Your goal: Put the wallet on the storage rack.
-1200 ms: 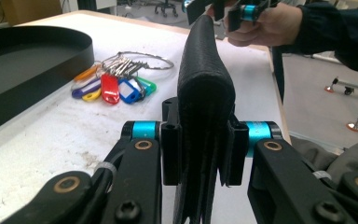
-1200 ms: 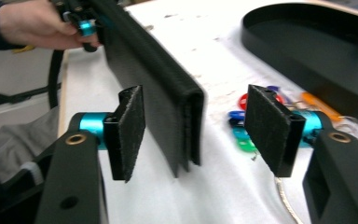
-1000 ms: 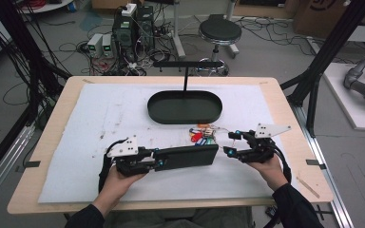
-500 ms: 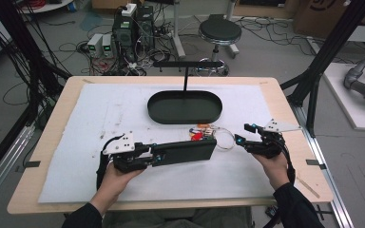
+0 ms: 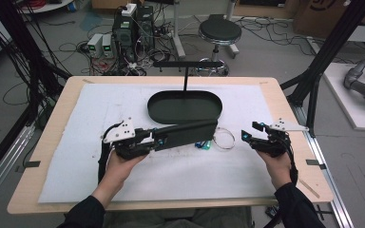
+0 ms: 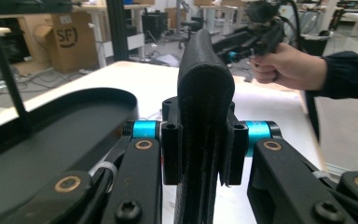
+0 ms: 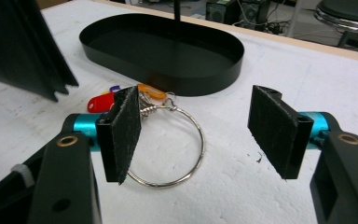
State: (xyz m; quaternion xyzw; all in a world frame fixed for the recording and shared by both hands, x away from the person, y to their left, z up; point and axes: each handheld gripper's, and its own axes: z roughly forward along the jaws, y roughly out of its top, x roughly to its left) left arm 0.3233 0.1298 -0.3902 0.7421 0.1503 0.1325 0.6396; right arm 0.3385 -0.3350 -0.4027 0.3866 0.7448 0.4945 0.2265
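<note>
My left gripper (image 5: 158, 138) is shut on one end of a long, flat black case (image 5: 185, 133), which juts out to the right above the mat, just in front of the tray. In the left gripper view the case (image 6: 205, 93) stands on edge between the pads. My right gripper (image 5: 249, 134) hovers open at the right with nothing between its pads. A metal key ring (image 7: 201, 144) with red and orange tags (image 7: 100, 103) lies on the mat just beyond the right gripper (image 7: 198, 130). In the high view the key ring (image 5: 224, 138) lies by the case's free end.
A black oval tray (image 5: 152, 107) with an upright T-shaped stand (image 5: 186, 76) sits at the back middle of the white mat (image 5: 100, 104). The tray's rim (image 7: 214, 79) lies just past the key ring. Stools, cables and boxes stand beyond the table.
The left gripper has lifted the black case and tilted its free end up toward the tray. The right gripper has drawn away to the right, leaving the key ring in plain sight.
</note>
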